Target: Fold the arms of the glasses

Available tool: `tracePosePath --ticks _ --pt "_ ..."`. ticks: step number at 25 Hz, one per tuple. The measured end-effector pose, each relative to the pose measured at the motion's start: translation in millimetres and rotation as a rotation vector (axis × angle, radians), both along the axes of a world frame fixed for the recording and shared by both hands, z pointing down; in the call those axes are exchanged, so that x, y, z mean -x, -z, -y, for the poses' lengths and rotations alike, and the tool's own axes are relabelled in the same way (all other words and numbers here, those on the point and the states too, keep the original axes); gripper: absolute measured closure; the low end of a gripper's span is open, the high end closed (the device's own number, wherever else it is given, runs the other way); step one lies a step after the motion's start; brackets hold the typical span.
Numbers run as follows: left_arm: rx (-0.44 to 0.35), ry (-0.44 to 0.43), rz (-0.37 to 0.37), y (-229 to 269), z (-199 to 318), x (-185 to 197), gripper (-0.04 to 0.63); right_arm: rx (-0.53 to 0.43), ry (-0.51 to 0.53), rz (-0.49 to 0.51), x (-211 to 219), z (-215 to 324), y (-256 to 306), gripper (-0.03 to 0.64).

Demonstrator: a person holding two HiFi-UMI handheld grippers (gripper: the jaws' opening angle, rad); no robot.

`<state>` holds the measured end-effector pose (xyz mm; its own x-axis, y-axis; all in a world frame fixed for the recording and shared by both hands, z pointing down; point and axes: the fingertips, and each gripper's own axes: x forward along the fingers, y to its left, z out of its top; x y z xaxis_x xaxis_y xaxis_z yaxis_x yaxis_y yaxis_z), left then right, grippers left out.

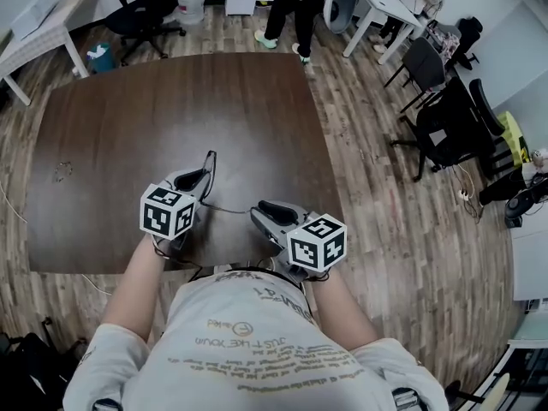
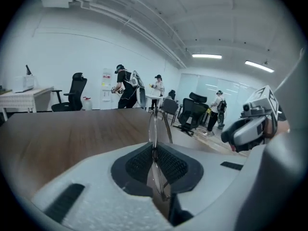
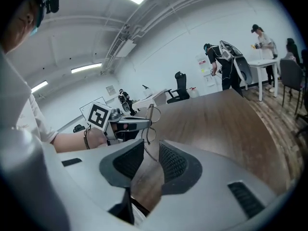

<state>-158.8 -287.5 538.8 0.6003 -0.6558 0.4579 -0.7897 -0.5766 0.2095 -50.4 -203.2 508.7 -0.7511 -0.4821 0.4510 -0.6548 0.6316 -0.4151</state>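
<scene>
Your left gripper (image 2: pixel 154 163) is clamped on the thin wire-framed glasses (image 2: pixel 153 124), holding them edge-on just above the near edge of the dark brown wooden table (image 1: pixel 171 101), while your right gripper (image 3: pixel 146 163) waits beside it, jaws apart, with one slender glasses arm (image 3: pixel 150 150) reaching in between them, unpinched.

Head view steeply downward, gripper views low, sharing table (image 1: pixel 128 118)

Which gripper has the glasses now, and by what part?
The left gripper is shut on the glasses, pinching the thin wire frame at the lens rim. The right gripper is open; one glasses arm passes between its jaws, ungripped.
</scene>
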Motion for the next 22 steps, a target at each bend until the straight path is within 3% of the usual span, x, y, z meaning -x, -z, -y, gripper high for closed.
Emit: tracePosePath --ticks 3,10,15,22 --pt "0.005 0.054 0.054 -1 5 4 0.552 0.063 -0.024 0.021 -6 -7 -17 0.514" --pt "0.035 0.082 -0.021 7 7 -13 0.552 0.180 -0.015 0.048 -6 -23 -59 0.517" --pt "0.056 0.066 -0.054 11 2 -25 0.554 0.197 -0.039 0.150 -4 -19 -57 0.517" --pt "0.059 0.040 -0.076 14 -6 -37 0.552 0.158 -0.068 0.198 -9 -14 -44 0.517"
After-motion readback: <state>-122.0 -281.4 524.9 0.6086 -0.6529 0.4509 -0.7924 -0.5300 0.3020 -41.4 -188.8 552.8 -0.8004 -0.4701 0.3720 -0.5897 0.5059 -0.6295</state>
